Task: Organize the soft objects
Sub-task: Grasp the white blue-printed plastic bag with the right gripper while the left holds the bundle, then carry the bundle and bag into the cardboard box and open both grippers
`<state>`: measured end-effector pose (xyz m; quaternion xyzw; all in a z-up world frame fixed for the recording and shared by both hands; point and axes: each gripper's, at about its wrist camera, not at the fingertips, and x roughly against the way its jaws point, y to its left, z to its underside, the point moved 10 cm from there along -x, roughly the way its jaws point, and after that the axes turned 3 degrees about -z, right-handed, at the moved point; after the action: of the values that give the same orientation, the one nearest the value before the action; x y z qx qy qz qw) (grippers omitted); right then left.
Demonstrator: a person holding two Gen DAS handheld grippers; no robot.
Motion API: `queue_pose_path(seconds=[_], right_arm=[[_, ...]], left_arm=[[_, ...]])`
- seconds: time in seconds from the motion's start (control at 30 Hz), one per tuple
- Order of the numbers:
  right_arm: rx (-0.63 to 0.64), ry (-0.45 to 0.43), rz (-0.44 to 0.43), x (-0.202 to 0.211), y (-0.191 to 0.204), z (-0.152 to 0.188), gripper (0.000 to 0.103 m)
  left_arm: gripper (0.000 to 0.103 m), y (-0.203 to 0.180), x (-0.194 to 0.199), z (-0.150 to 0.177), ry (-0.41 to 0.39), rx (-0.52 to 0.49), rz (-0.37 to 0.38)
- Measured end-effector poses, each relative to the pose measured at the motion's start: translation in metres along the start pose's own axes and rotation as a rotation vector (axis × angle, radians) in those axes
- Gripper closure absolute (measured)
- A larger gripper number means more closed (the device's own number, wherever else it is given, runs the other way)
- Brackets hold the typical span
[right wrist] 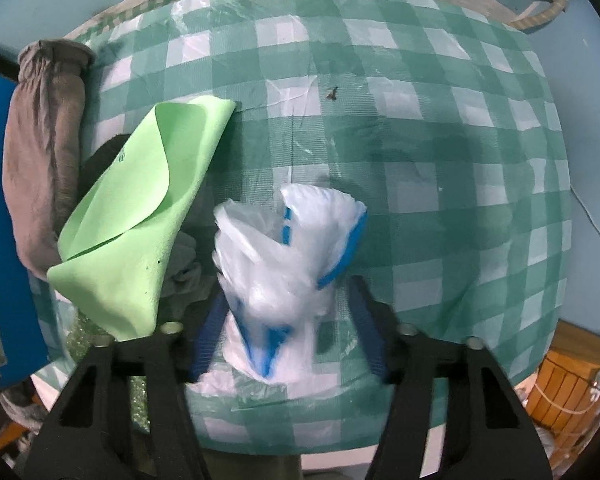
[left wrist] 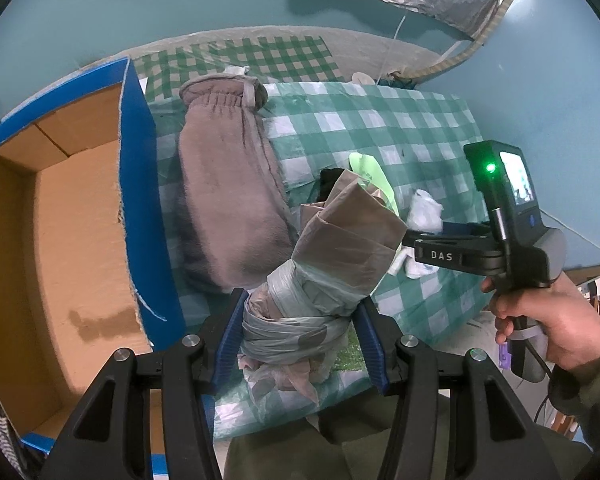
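My left gripper (left wrist: pixel 300 320) is shut on a rolled grey-brown plastic bundle (left wrist: pixel 332 256) and holds it over the checked table, right of the cardboard box (left wrist: pixel 52 240). A brown fleece pouch (left wrist: pixel 228 184) lies between the bundle and the box; it also shows in the right wrist view (right wrist: pixel 44 152). My right gripper (right wrist: pixel 284 320) has its jaws around a white and blue plastic bag (right wrist: pixel 284 256); the right jaw stands a little apart from the bag. A green cloth (right wrist: pixel 140 216) lies to its left over dark and grey fabric. The right gripper also shows in the left wrist view (left wrist: pixel 416 240).
The open box has blue outer walls (left wrist: pixel 140 184) and stands at the table's left. The green-white checked tablecloth (right wrist: pixel 420 160) covers the table. A blue wall is behind. Wooden furniture (right wrist: pixel 564 392) stands low at the right.
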<state>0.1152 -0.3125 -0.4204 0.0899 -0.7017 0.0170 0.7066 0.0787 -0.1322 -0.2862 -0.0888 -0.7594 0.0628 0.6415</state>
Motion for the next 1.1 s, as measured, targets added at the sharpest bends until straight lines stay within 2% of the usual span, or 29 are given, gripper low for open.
queue_pose_path(seconds=[0.07, 0.17, 0.27, 0.53, 0.73, 0.87, 1.1], right_arm=[[0.008, 0.008, 0.006, -0.005, 0.002, -0.001, 0.062], [0.023, -0.003, 0.023, -0.007, 0.002, -0.003, 0.069], [0.038, -0.014, 0.022, -0.006, 0.004, -0.003, 0.072], [0.076, -0.045, 0.034, 0.015, 0.014, 0.005, 0.072], [0.108, -0.069, 0.033, 0.046, 0.029, 0.008, 0.072], [0.121, -0.09, 0.016, 0.061, 0.043, 0.011, 0.072], [0.165, -0.127, -0.005, 0.096, 0.046, 0.018, 0.072]], left_arm=[[0.049, 0.0, 0.001, 0.0, -0.002, 0.0, -0.001], [0.049, 0.0, 0.003, 0.0, -0.003, -0.002, -0.007], [0.049, 0.0, 0.005, 0.0, -0.007, -0.005, -0.009], [0.049, 0.003, 0.007, -0.001, -0.011, 0.001, -0.009], [0.049, 0.007, 0.01, -0.002, -0.015, 0.013, -0.011], [0.049, 0.008, 0.014, -0.002, -0.021, 0.018, -0.011], [0.049, 0.012, 0.025, -0.003, -0.033, 0.022, -0.013]])
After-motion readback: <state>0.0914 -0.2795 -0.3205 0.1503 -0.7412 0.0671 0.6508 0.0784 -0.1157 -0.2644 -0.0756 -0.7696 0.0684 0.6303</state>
